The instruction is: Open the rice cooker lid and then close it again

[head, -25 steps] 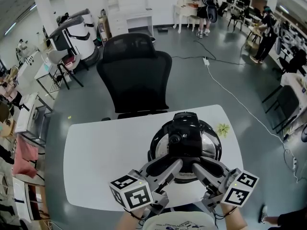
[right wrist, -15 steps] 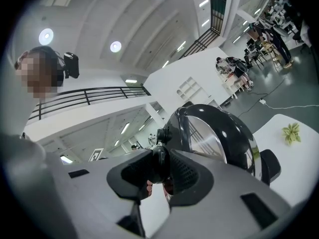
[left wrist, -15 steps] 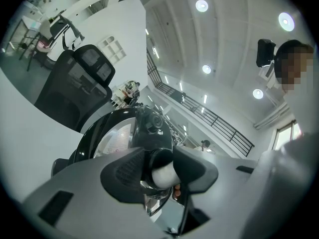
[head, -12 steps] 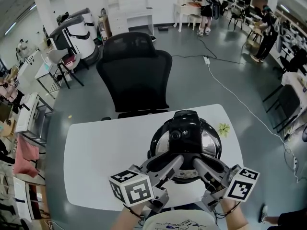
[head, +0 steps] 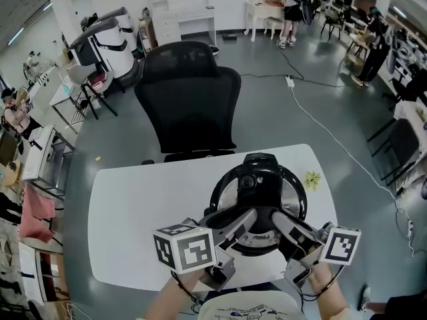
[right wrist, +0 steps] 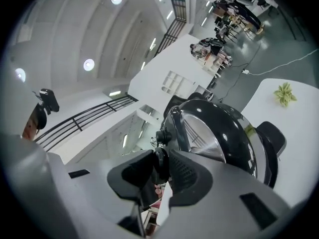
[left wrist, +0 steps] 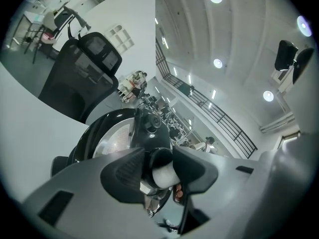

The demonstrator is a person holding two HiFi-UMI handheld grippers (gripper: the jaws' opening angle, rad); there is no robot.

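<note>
Carefully now: you have the rice cooker (head: 220, 205) near your edge of the white table (head: 147, 205). Its lid (head: 257, 182) is tipped up, silvery inner face towards you. Your left gripper (head: 248, 219) is clamped on the lid's free edge. Your right gripper (head: 277, 220), whose jaws have just been closing, pinches that same edge beside it. Both bites look shallow, so the glossy edge could slip out and the lid slam or spring back. Uneven pushing could twist the lid, and nothing steadies the cooker against sliding.
</note>
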